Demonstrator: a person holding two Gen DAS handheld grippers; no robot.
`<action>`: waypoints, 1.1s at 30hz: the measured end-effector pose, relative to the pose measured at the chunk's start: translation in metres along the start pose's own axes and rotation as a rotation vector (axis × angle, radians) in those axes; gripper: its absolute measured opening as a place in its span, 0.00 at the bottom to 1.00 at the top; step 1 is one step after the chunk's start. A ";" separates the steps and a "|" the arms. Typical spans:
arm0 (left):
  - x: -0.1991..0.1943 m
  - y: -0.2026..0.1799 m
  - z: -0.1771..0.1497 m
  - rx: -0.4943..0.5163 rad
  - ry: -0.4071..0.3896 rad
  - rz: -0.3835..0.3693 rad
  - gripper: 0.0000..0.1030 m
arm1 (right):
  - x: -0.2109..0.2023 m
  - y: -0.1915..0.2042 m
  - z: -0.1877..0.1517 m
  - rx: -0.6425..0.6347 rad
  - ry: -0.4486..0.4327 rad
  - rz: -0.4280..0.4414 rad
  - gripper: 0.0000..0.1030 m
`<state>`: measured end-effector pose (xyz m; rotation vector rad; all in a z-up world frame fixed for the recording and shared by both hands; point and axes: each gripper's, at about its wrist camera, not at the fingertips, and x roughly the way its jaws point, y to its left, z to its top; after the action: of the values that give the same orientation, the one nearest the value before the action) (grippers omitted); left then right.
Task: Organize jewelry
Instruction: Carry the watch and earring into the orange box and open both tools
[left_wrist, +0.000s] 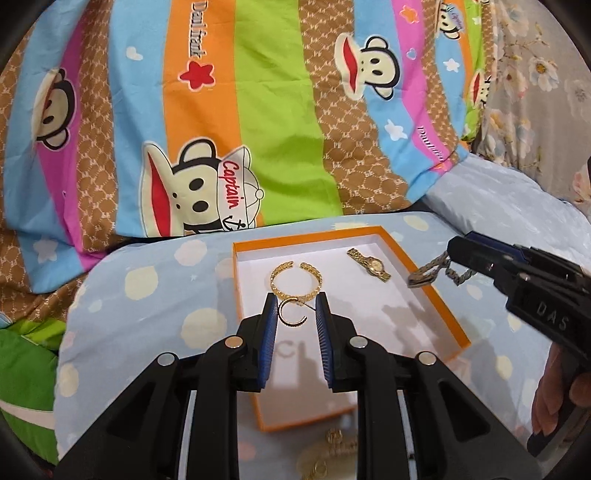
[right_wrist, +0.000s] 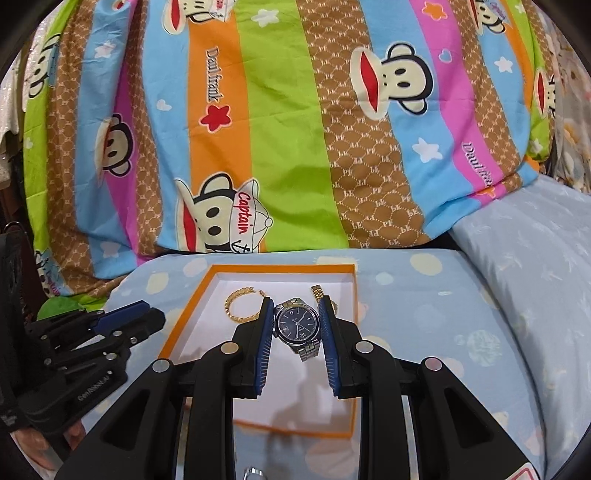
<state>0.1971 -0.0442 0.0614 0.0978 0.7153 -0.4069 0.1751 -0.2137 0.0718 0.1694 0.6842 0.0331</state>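
Note:
An orange box (left_wrist: 448, 310) with a white inside lies on a light blue cushion. In it lie a gold open bangle (left_wrist: 294, 277) and a small gold watch (left_wrist: 368, 264). My left gripper (left_wrist: 296, 308) is shut on a small gold C-shaped earring (left_wrist: 291, 317), held over the box. My right gripper (right_wrist: 294, 314) is shut on a silver watch (right_wrist: 296, 324) with a dark blue dial, held over the box; it shows in the left wrist view (left_wrist: 439, 271) too. The bangle (right_wrist: 242, 304) and gold watch strap (right_wrist: 317, 292) show behind it.
A striped cartoon-monkey blanket (left_wrist: 258, 110) rises behind the cushion. A pale blue pillow (right_wrist: 535, 258) lies to the right. More gold jewelry (left_wrist: 332, 450) lies on the cushion in front of the box. A silver item (right_wrist: 253, 472) shows at the bottom edge.

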 end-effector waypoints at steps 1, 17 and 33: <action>0.006 0.001 0.001 -0.008 0.007 0.002 0.20 | 0.007 -0.001 -0.001 0.004 0.009 -0.002 0.23; 0.069 0.006 -0.015 -0.052 0.111 0.002 0.24 | 0.059 -0.019 -0.035 0.040 0.141 -0.034 0.24; -0.015 0.033 -0.044 -0.117 0.017 0.033 0.62 | -0.022 -0.022 -0.065 0.060 0.057 -0.042 0.30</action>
<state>0.1730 0.0008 0.0367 0.0024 0.7518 -0.3322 0.1158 -0.2274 0.0325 0.2127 0.7457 -0.0231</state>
